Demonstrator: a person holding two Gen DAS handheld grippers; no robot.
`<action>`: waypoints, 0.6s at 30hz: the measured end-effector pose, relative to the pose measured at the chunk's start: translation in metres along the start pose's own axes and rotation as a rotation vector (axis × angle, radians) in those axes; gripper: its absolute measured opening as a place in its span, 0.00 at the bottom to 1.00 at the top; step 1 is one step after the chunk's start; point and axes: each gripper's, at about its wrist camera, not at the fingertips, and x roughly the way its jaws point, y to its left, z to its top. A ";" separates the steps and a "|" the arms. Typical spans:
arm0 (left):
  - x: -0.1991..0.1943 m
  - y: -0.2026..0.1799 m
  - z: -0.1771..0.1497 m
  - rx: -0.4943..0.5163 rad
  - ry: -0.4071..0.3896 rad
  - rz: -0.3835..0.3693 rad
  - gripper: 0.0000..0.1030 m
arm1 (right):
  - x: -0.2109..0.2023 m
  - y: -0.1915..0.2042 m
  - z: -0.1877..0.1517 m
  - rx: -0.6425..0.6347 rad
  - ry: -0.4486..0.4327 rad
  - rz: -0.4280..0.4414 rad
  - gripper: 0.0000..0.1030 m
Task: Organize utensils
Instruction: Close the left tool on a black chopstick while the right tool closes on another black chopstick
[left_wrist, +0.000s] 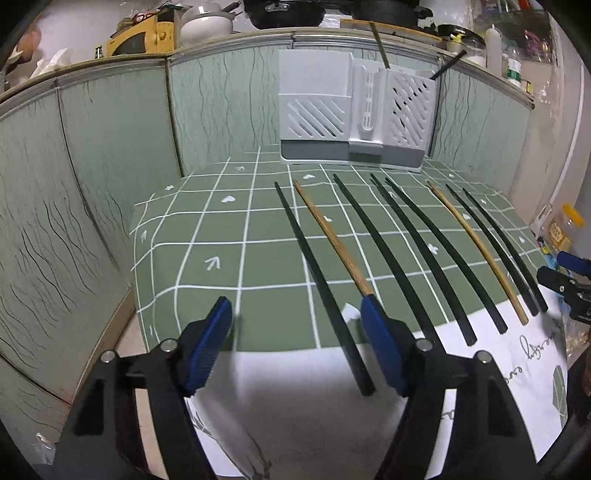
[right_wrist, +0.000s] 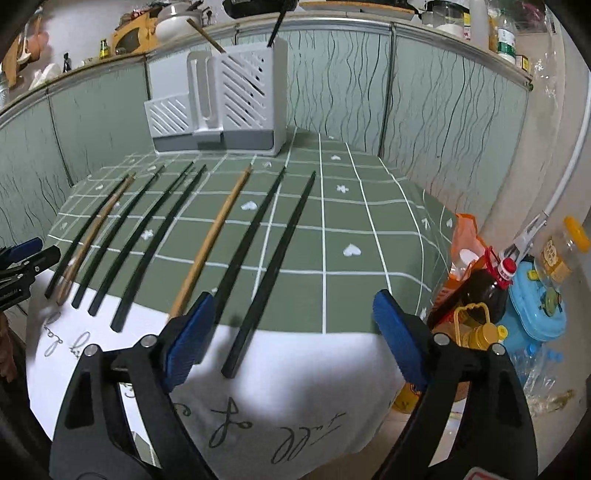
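Observation:
Several black chopsticks (left_wrist: 317, 273) and two wooden ones (left_wrist: 332, 236) lie side by side on the green checked tablecloth (left_wrist: 221, 229). A white slotted utensil holder (left_wrist: 351, 110) stands at the table's far edge with a wooden and a black chopstick in it; it also shows in the right wrist view (right_wrist: 229, 99). My left gripper (left_wrist: 295, 343) is open and empty, hovering over the near ends of the leftmost chopsticks. My right gripper (right_wrist: 291, 332) is open and empty over the near end of the rightmost black chopstick (right_wrist: 273, 266). The wooden chopstick (right_wrist: 210, 243) lies just left of it.
Green panelled walls (left_wrist: 92, 177) surround the table. A shelf above holds pots and bottles (left_wrist: 207, 22). Right of the table stand an oil bottle (right_wrist: 480, 291), an orange bag (right_wrist: 465, 236), a blue plastic box (right_wrist: 535, 302) and jars. The cloth's white printed edge (right_wrist: 277, 406) hangs over the near side.

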 end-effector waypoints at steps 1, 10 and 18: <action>0.001 -0.003 -0.002 0.009 0.003 -0.002 0.60 | 0.000 0.000 -0.001 0.005 0.003 0.004 0.74; 0.003 -0.020 -0.011 0.067 0.007 0.018 0.33 | 0.003 0.005 -0.009 -0.005 0.028 0.017 0.53; 0.004 -0.022 -0.011 0.058 0.009 0.034 0.10 | 0.008 0.016 -0.010 -0.038 0.036 0.002 0.38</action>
